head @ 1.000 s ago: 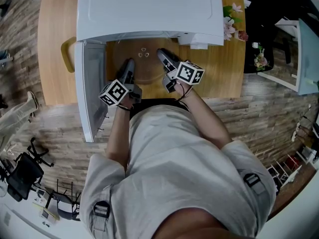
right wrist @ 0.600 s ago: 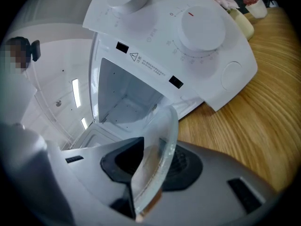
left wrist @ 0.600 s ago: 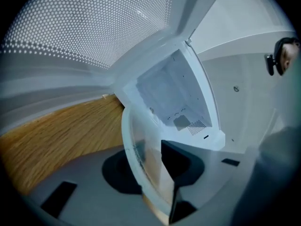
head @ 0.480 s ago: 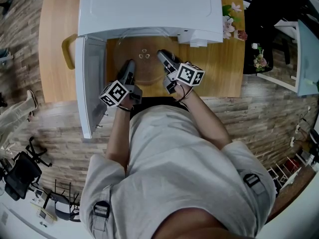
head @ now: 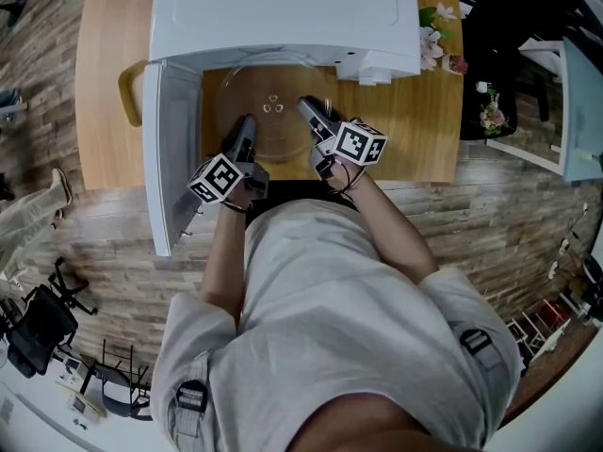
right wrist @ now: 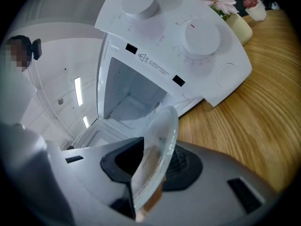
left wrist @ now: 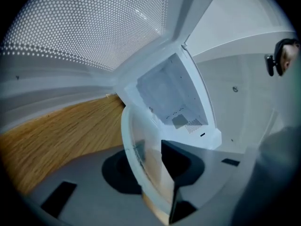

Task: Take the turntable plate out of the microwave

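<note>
Left hand-held gripper, right hand-held gripper clamp turntable plate face-up.

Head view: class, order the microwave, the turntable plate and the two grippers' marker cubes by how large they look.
1. microwave
2. turntable plate
3. left marker cube and right marker cube: these look alike in size, so they are not ranked against each other.
</note>
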